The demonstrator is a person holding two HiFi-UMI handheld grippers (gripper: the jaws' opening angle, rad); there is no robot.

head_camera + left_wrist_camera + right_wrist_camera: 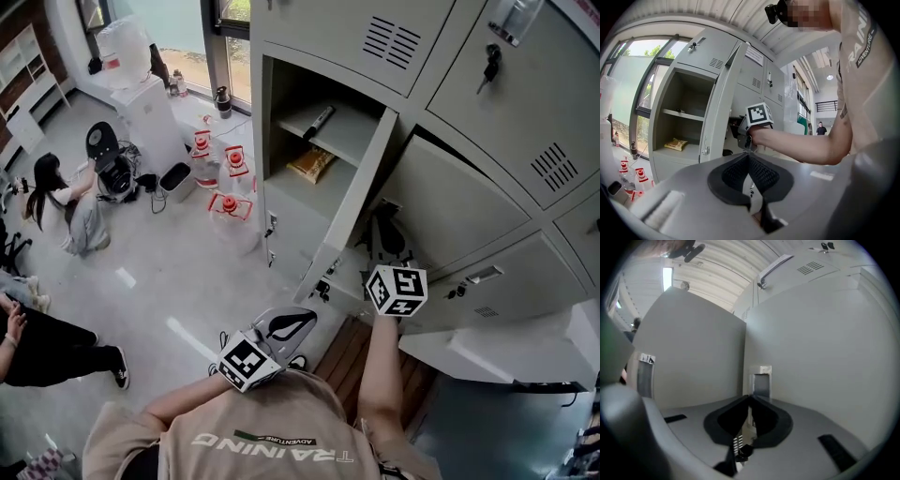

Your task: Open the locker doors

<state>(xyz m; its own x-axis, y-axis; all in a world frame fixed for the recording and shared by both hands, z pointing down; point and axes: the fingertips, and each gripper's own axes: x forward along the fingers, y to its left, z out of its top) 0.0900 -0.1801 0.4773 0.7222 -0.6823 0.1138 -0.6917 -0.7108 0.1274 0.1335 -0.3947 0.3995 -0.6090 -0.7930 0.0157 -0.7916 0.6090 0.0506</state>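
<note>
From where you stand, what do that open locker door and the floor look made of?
Open locker door: likely sheet steel under matte pale-grey paint; its thin edge and neighbouring doors' punched vents suggest it. Floor: smooth grey, glossy, showing bright reflections; perhaps sealed concrete or resin.

The right gripper's point(750, 398) jaws meet at their tips, just under a small recessed pull point(761, 382) on a grey locker door point(820, 348). Whether they pinch it cannot be told. Left of the jaws a second door point(693, 348) angles away, with a label holder point(646, 360) at its far edge. Vent slots point(809, 268) sit high above, to the right.
</note>
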